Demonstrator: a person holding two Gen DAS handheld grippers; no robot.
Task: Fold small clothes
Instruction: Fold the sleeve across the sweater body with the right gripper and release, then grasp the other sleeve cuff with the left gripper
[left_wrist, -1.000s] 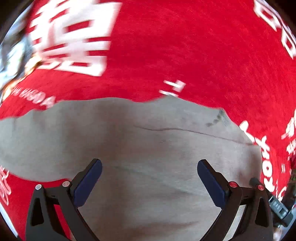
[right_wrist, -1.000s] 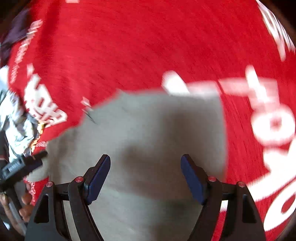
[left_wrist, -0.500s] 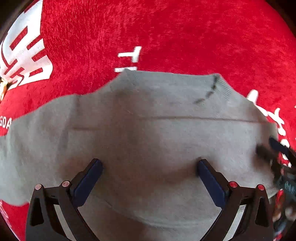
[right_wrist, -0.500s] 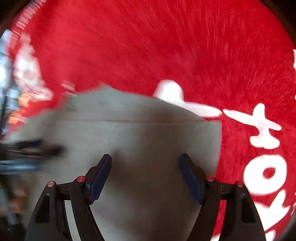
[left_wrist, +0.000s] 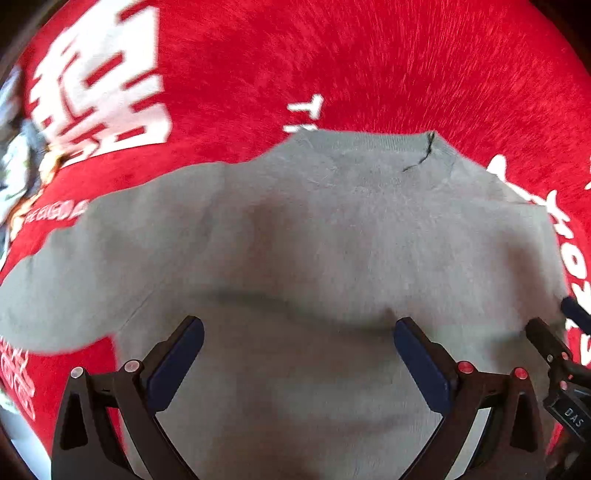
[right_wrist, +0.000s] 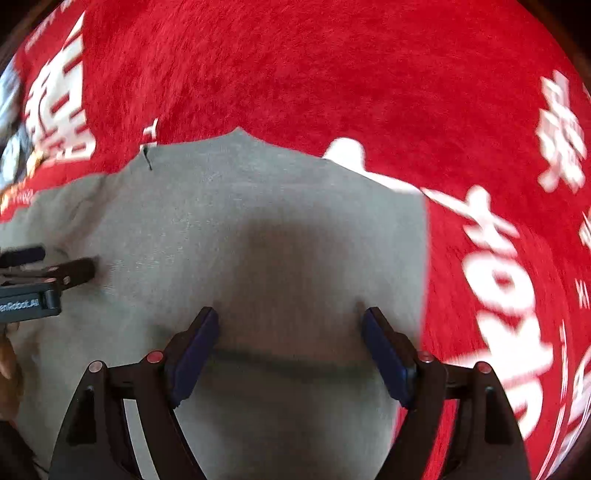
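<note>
Grey sweater flat on red carpet beneath both grippers; left gripper wide, empty; right gripper opening, nothing between its jaws

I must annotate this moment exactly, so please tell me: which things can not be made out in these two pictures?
- Grey garment: its lower edge is hidden behind the left hand-held gripper and cut off by the left wrist view's bottom edge.
- White lettering on the red cloth: smeared by motion blur in the right wrist view, unreadable.
- Clutter at the left wrist view's left rim: blurred, too small to name.
</note>
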